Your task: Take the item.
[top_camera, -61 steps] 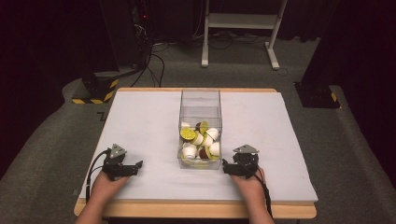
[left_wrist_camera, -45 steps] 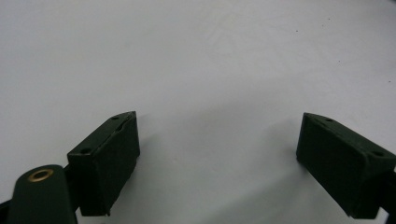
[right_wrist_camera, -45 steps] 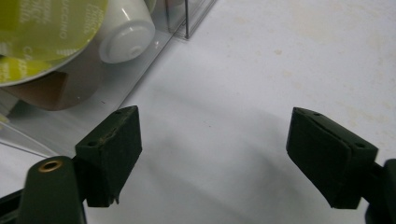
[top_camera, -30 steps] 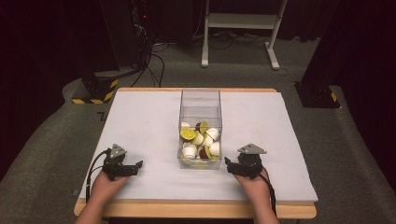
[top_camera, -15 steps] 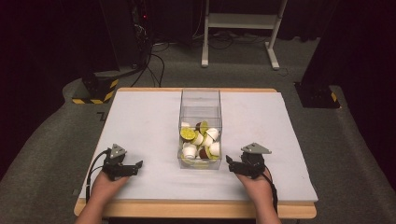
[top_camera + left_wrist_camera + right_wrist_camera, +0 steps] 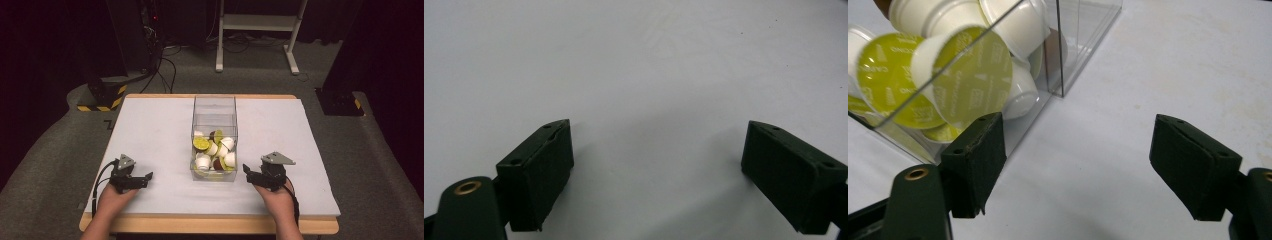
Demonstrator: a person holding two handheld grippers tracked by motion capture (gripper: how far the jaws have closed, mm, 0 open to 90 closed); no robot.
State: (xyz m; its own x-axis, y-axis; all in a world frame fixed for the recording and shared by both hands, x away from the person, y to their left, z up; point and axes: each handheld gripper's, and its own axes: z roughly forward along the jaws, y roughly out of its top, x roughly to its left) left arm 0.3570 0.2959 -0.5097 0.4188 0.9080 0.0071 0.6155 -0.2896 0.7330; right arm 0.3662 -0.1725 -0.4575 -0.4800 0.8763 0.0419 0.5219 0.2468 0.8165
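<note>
Right tool: jaws spread wide, nothing between them; it rests on the tabletop at about 5 o'clock, just beside the near right corner of the clear box, not touching it as far as I can tell.
Left tool: jaws likewise spread and empty, lying at about 7 o'clock, well apart from the box; its own view has bare white tabletop between the jaws.
Clear box: stands upright at the centre of the tabletop, long side running 6 to 12 o'clock, open at the top.
Coffee capsules: heaped in the near half of the box, white cups with lime-green lids and a few brown ones; in the right gripper view they press against the clear wall.
Far half of box: looks bare.
Progress: judged from this, nothing is out of the box and nothing is held, so the handling of the capsules has not begun.
Left to do: probably everything, starting with the right tool going over the rim to a top capsule.
</note>
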